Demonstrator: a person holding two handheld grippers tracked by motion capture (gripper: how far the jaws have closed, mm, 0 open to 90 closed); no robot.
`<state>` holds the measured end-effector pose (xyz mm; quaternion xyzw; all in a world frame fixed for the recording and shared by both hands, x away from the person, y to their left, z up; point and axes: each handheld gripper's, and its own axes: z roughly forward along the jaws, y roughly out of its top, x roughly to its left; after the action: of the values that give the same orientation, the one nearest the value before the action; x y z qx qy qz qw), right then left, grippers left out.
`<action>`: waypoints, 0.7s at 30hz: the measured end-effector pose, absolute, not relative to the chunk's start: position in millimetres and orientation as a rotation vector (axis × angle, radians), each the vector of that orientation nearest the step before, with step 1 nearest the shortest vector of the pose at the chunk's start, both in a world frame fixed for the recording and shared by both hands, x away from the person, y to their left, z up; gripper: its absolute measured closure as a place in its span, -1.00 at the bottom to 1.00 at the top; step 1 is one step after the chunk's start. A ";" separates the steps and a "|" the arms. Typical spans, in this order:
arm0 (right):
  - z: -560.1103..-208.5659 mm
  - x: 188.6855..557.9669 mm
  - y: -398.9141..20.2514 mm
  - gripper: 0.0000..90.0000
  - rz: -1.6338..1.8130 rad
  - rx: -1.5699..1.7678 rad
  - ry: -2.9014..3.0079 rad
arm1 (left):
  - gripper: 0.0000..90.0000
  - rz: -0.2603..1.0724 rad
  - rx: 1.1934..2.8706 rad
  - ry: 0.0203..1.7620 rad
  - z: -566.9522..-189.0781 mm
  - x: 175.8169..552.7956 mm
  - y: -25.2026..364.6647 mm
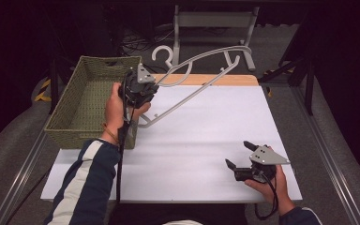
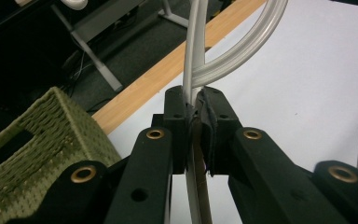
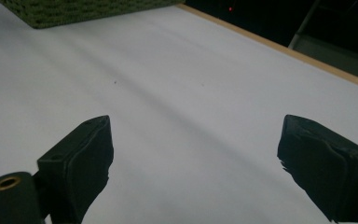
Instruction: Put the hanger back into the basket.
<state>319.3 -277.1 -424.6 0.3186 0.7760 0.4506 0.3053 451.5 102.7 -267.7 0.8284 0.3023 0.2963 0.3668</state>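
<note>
Your left gripper (image 2: 193, 109) is clamped tight on the grey hanger (image 1: 201, 77), pads pinching the thin rod right where the arm curves, so the grip itself looks fine. The catch is you're holding it way off at one end: the rest of the hanger sticks out toward 2 o'clock from your hand, hook (image 1: 163, 55) hanging past the far edge of the table (image 1: 206, 136). That's a long lever, so I'd guess it wants to swing or twist in the jaws if you move fast. Keep the squeeze on and move slow and smooth.

The green woven basket (image 1: 86, 105) sits at 9 o'clock of the gripper, right beside your hand. If that's where it's going, tilt the long end down first so it clears the rim.

Your right gripper (image 1: 246, 154) is parked at 4 o'clock, low over the table with its jaws spread wide and nothing between them. Bring it in to steady the free end if it wobbles.
</note>
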 end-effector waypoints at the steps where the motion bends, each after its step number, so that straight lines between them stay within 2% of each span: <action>1: -423.2 318.2 -277.4 -0.76 1.201 0.836 2.039 | 0.82 0.761 2.127 0.789 -267.2 450.4 104.9; 21: -421.6 315.4 -277.9 -0.76 1.185 0.818 1.977 | 0.82 0.825 2.125 0.870 -274.0 456.8 166.2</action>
<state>315.4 -277.9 -421.6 0.3146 0.7599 0.4553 0.3409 456.8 166.2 -274.0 0.8178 0.3350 0.3177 0.3437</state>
